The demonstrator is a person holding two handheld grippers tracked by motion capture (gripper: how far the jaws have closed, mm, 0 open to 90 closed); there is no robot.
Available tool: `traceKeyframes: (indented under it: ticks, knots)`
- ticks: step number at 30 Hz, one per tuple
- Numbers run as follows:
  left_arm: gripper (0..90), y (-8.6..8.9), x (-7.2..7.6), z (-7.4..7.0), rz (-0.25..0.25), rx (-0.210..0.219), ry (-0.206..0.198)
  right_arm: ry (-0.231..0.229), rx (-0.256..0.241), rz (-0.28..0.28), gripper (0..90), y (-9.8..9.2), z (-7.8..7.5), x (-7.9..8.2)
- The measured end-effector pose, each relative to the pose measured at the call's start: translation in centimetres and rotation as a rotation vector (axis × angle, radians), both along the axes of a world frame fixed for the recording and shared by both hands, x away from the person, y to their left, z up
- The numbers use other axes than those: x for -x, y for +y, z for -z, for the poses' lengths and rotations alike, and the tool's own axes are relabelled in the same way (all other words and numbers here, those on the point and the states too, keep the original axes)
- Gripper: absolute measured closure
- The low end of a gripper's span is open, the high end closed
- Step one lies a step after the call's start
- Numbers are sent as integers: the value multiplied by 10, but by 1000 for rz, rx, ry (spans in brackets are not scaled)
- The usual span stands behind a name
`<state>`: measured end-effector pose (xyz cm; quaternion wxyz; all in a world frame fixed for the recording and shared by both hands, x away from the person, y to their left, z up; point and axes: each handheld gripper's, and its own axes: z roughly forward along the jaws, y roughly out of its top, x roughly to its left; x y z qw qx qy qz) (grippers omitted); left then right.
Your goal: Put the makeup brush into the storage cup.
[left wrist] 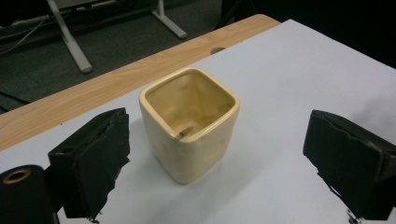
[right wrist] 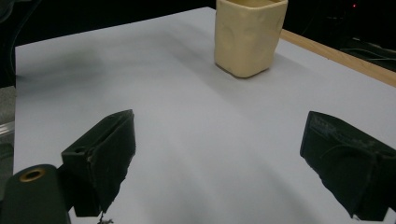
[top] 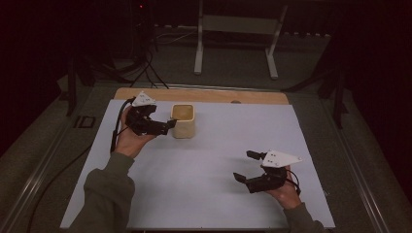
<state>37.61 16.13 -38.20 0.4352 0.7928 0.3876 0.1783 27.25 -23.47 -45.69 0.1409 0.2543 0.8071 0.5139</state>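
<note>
Cream square ceramic cup (top: pixel 184 121) upright on white bench (top: pixel 218 194), far left. Left gripper (top: pixel 167 125) released, jaws spread, just beside cup. Right gripper (top: pixel 245 167) released, well apart, near right.

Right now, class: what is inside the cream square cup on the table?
The cup looks nearly empty: bare glazed walls and one small dark mark near the front rim. Its front wall hides the near part of the floor.

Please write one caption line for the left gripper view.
Open left gripper facing an upright cream square cup on the white table.
</note>
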Motion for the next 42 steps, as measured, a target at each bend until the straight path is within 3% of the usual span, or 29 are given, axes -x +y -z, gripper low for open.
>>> traceKeyframes:
  ticks: [8,42]
  knots:
    - [74,5,8,6,-2,-2,7,1,0,2,104,0,0,0]
    - [48,18,36,22,-3,-7,-32,3,-3,19,104,-7,2,-3]
